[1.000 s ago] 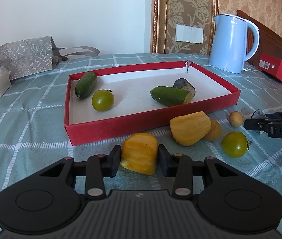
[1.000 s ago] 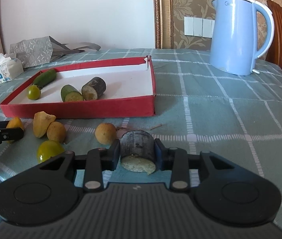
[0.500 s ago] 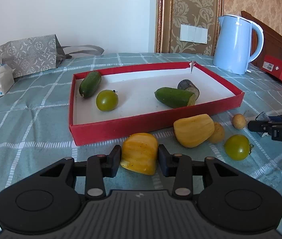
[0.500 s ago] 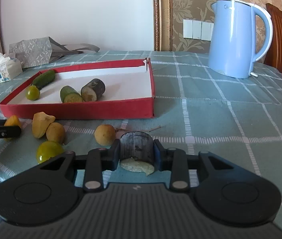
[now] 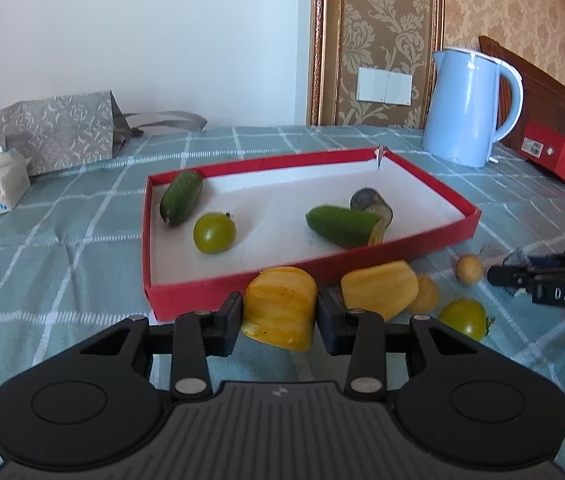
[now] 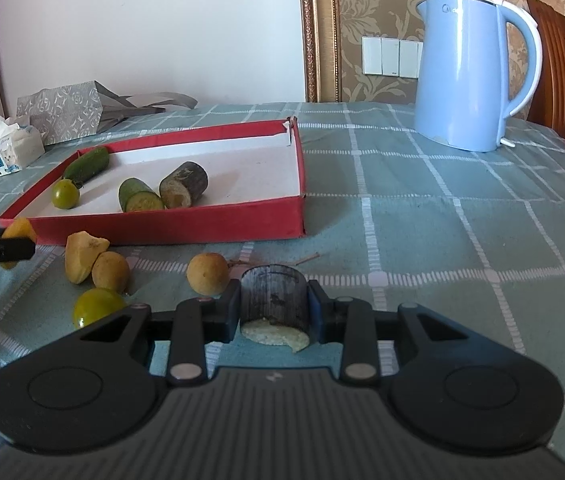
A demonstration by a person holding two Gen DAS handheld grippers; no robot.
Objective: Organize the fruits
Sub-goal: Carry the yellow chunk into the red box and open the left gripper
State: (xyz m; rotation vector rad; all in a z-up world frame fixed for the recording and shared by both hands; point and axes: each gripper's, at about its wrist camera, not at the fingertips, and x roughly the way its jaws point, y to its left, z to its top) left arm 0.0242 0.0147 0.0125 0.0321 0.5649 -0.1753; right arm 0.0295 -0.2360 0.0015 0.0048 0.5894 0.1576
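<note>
1. Left wrist view: the left gripper (image 5: pixel 278 312) was clamped on a yellow fruit piece (image 5: pixel 279 307), held just in front of the near wall of the red tray (image 5: pixel 434 188).
2. The same view showed the tray's contents from the front: a whole cucumber (image 5: pixel 181 197), a green tomato (image 5: pixel 214 233), a cut cucumber (image 5: pixel 342 226) and a dark cane section (image 5: pixel 370 202) touching its cut end.
3. On the checked tablecloth (image 5: pixel 62 248) lay a second yellow piece (image 5: pixel 380 288), a loose green tomato (image 5: pixel 463 317) and a small round brown fruit (image 5: pixel 468 268).
4. Right wrist view: the right gripper (image 6: pixel 274 312) was closed on a dark cane stub (image 6: pixel 273 300), pale cut face toward the camera, well apart from the tray.
5. Only this view revealed the stub fully; the left view showed just the right gripper's tip at its edge.
6. A blue kettle (image 6: pixel 470 68) stood beyond the tray in both views.
</note>
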